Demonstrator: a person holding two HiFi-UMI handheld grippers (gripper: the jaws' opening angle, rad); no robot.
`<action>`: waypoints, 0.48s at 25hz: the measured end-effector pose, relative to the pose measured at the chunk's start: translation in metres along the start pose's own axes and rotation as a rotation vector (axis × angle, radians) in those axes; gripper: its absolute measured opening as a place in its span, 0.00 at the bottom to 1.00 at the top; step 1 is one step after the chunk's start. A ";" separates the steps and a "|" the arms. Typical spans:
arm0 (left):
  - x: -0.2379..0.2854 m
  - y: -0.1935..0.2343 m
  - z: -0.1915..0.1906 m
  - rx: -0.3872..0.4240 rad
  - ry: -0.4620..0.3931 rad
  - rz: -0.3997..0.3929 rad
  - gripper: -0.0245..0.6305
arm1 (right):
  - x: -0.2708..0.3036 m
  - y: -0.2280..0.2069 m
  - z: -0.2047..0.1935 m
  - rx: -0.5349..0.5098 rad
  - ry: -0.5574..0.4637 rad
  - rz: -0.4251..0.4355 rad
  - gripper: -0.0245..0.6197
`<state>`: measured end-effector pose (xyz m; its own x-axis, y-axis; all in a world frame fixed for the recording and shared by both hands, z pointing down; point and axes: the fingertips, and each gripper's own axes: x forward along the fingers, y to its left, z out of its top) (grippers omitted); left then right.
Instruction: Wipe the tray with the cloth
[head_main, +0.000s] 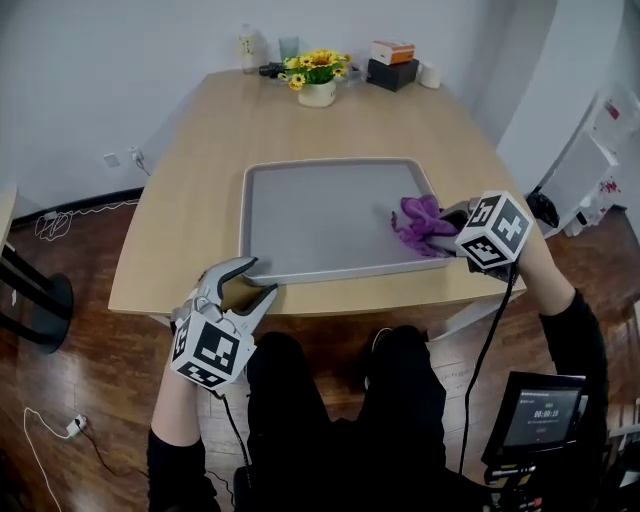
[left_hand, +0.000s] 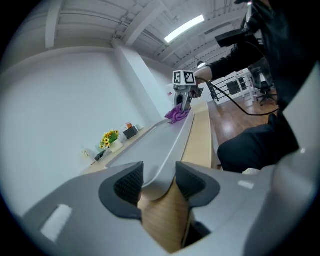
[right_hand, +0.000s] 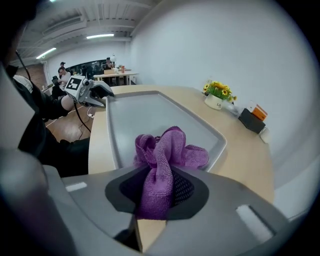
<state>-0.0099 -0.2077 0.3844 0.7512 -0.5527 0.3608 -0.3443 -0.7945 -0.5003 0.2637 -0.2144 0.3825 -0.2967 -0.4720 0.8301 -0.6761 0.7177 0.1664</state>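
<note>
Left gripper (head_main: 258, 277) is clamped on the near left corner rim of the grey tray (head_main: 320, 215), which lies flat on the wooden table (head_main: 190, 170). Right gripper (head_main: 448, 232) is closed on the purple cloth (head_main: 418, 222); the bunched cloth rests inside the tray near its right rim. White pot (head_main: 317, 94) at the table's far end holds yellow flowers (head_main: 312, 66)

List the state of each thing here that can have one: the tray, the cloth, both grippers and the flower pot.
tray: flat on the table, near left corner clamped.
purple cloth: bunched up, over the tray's right side, one end pinched.
left gripper: shut on the tray's corner rim.
right gripper: shut on the purple cloth.
flower pot: upright at the table's far edge.
</note>
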 end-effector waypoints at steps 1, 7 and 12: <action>0.000 0.000 0.000 -0.001 -0.002 0.002 0.32 | 0.002 -0.008 0.003 0.004 -0.009 -0.002 0.17; 0.004 0.003 0.003 -0.010 0.001 0.005 0.32 | 0.041 -0.097 0.043 0.028 -0.046 -0.097 0.17; 0.009 0.000 0.008 -0.006 -0.002 0.005 0.32 | 0.069 -0.135 0.072 0.138 -0.037 -0.074 0.16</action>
<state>0.0014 -0.2110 0.3810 0.7507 -0.5559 0.3570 -0.3509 -0.7934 -0.4974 0.2857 -0.3811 0.3791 -0.2653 -0.5414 0.7978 -0.7828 0.6040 0.1496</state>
